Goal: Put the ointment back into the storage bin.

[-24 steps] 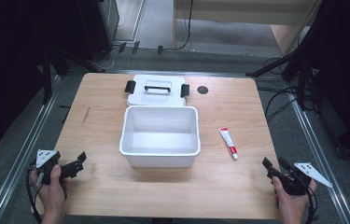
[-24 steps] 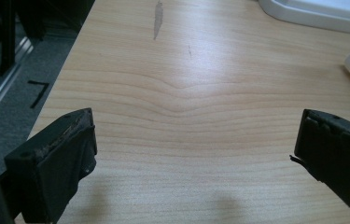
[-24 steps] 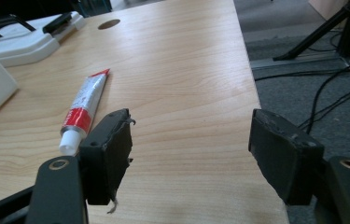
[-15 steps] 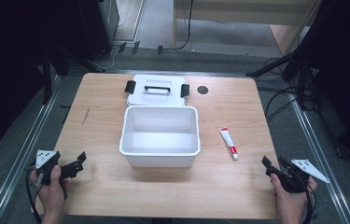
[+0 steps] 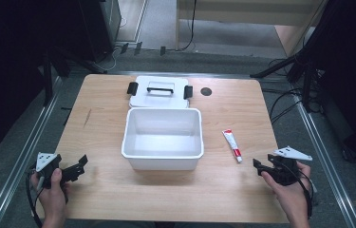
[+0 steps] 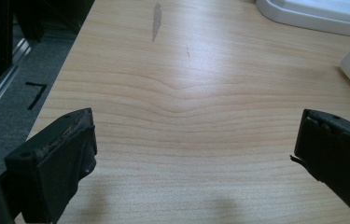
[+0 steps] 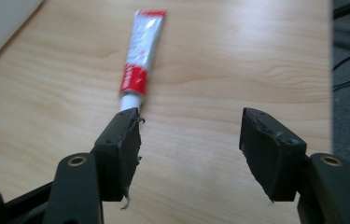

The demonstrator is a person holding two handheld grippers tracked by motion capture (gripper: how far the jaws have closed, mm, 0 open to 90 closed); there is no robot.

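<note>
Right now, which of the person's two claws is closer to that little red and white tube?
The right claw. It hovers open just short of the tube, at its cap end. The left claw is far across the table, beyond the white bin.

No text, label, brand or number could be read. The red and white tube point(image 7: 140, 51) beside the white bin point(image 5: 163, 137) carried print too blurred to make out.

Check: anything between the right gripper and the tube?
Nothing. In the right gripper view only bare wood separates the open right gripper from the tube; the high view agrees.
</note>
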